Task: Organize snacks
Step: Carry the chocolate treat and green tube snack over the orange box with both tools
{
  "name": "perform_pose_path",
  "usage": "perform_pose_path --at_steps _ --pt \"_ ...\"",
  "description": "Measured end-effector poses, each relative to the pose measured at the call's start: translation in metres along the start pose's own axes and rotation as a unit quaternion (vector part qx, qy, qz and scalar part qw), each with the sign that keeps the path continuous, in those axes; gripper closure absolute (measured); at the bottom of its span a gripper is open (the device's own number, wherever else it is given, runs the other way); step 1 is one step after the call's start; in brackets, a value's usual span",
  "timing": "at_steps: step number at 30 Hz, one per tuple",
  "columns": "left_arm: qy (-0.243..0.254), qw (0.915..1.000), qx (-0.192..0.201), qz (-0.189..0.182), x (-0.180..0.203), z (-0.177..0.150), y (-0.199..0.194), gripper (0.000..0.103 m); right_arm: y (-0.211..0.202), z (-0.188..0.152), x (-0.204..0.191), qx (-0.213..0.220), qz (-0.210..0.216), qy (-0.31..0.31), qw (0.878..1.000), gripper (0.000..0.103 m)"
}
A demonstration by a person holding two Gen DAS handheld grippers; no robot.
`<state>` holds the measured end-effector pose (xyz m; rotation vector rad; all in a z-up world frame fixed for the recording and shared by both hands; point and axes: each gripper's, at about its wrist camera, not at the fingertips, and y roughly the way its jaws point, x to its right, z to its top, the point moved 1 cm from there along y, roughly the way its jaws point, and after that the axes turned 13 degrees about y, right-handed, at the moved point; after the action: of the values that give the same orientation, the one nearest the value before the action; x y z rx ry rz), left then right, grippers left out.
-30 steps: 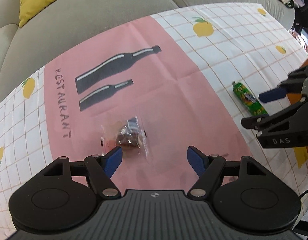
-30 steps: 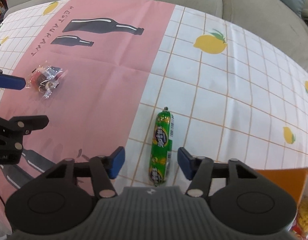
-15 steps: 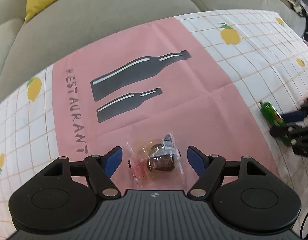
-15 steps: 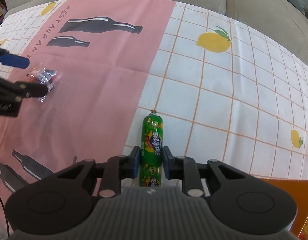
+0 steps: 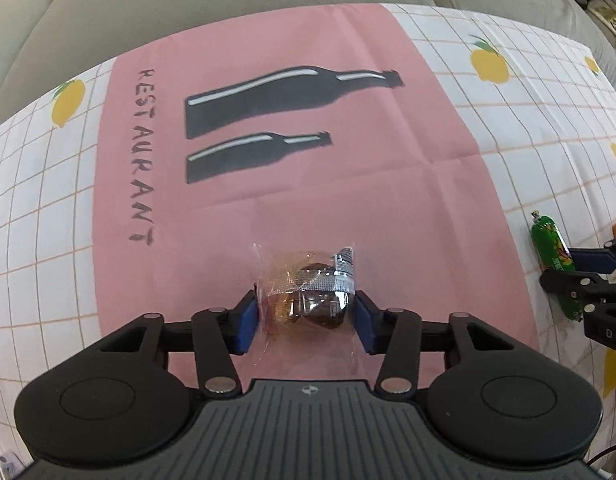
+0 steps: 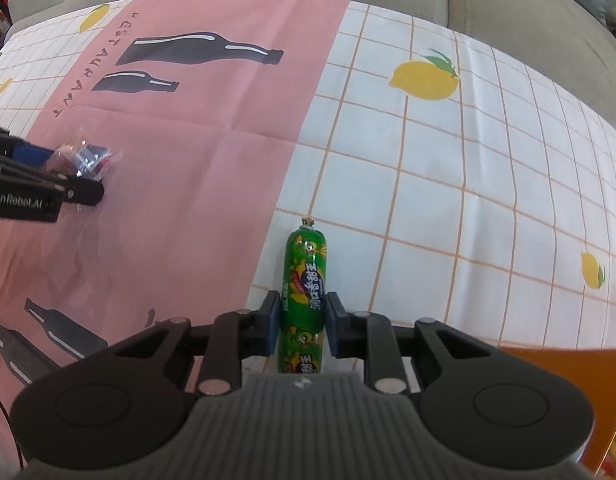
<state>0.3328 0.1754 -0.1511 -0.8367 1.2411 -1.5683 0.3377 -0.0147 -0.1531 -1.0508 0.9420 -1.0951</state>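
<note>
pink "restaurant" tablecloth point(image 5: 348, 208), "genrobot.ai" left gripper point(image 6: 87, 184), green sausage point(image 6: 303, 280)

A: What was out of sight in the right wrist view?

B: The near end of the green sausage point(image 6: 303, 300) ran under the gripper body, and the orange box point(image 6: 564, 364) was cut by the lower right edge, its contents a yellow blur.

A: And the left wrist view?

B: The clear snack packet point(image 5: 308, 292) crinkled over its dark contents, so what it held stayed unclear. The right gripper point(image 5: 580, 268) was cropped at the frame's edge, its label reading only "DAS".
</note>
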Motion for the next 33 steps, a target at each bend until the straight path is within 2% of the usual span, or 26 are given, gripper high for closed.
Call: perform_pose_path --at_steps 4,11,18,25,33 --pt "0.016 0.9999 0.001 -0.003 0.018 -0.005 -0.003 0.055 -0.002 -0.009 -0.002 -0.007 -0.004 -0.007 1.0 0.083" --pt "0.011 0.9998 0.004 -0.019 0.049 -0.024 -0.014 0.057 -0.008 -0.03 -0.002 -0.024 -0.001 0.001 1.0 0.083" --pt "0.009 0.9996 0.016 -0.021 0.074 -0.042 -0.038 0.057 -0.028 -0.07 -0.001 -0.023 0.022 0.01 0.999 0.083" --pt "0.038 0.9987 0.02 -0.029 0.117 -0.066 -0.072 0.057 -0.068 -0.118 0.007 -0.008 0.069 0.02 0.997 0.083" --pt "0.08 0.9942 0.051 -0.05 0.174 -0.079 -0.123 0.057 -0.135 -0.162 0.033 0.037 0.116 0.027 0.992 0.083"
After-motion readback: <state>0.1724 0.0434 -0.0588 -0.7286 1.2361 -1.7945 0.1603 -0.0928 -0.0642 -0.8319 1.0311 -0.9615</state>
